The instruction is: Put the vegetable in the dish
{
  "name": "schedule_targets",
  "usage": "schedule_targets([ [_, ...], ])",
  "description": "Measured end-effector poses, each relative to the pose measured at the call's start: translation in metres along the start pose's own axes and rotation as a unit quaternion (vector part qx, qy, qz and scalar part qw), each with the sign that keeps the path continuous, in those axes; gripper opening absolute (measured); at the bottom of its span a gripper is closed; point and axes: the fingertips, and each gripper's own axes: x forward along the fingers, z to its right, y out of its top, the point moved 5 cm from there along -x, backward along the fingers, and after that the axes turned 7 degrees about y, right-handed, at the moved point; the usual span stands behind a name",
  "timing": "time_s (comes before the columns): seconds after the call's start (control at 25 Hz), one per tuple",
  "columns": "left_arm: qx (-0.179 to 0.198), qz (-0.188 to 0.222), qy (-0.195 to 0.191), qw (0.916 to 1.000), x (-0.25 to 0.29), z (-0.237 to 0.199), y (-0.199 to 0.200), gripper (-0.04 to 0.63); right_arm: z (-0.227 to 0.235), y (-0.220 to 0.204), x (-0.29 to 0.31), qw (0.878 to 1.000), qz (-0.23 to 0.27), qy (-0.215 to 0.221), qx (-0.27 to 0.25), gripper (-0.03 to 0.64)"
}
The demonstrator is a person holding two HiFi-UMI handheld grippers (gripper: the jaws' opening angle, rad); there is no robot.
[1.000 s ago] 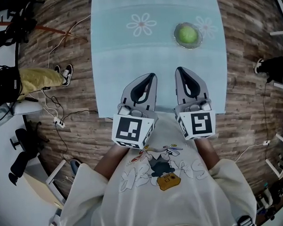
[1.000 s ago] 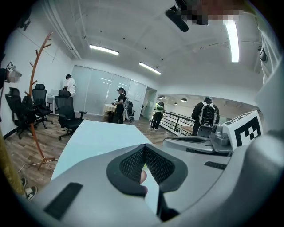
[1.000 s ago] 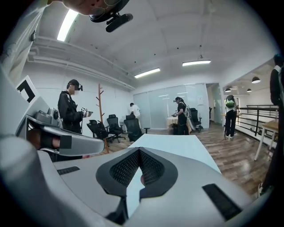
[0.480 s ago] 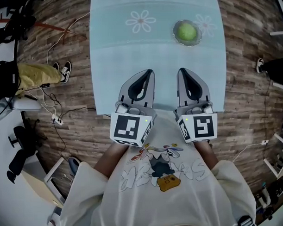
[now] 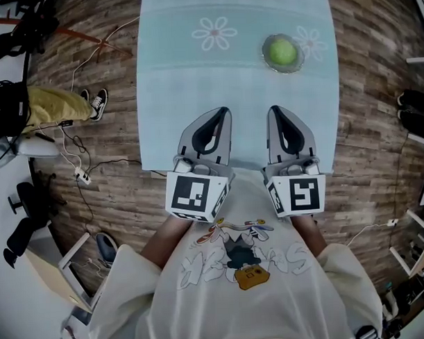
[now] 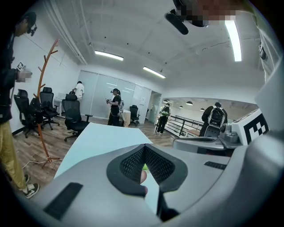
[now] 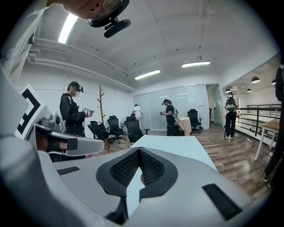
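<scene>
Both my grippers closed and empty at the near table edge, vegetable already in the dish.

Far left on the wood floor, someone's yellow trouser leg (image 5: 56,112) and a sneaker (image 5: 99,110) lie beside loose cables. The pale blue table (image 5: 175,97) runs away from me. My left gripper (image 5: 224,113) hangs over its near edge, jaws brought together at the tips with nothing between them. Just beside it, my right gripper (image 5: 274,110) is pinched closed too and holds nothing. Both point up the table. Well ahead of the right gripper, on the far right part of the table, the dish (image 5: 264,56) holds the round green vegetable (image 5: 282,51); I cannot tell what kind it is from here.
</scene>
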Motion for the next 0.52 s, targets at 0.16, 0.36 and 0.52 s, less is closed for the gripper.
schedule_targets([
  [0.16, 0.001, 0.003, 0.007, 1.0000, -0.0025, 0.0052, -0.0009, 0.007, 0.0005, -0.0011, -0.0037, 1.000, -0.001, 0.006, -0.002, 0.023],
  [0.36, 0.000, 0.008, 0.015, 0.9999, -0.0063, 0.0031, 0.0006, 0.006, -0.0013, -0.0008, -0.0039, 1.000, -0.003, 0.010, -0.003, 0.023],
  [0.52, 0.000, 0.006, 0.017, 0.9998, -0.0103, 0.0010, 0.0015, 0.006, -0.0030, 0.0006, -0.0045, 1.000, -0.007, 0.009, -0.005, 0.023],
])
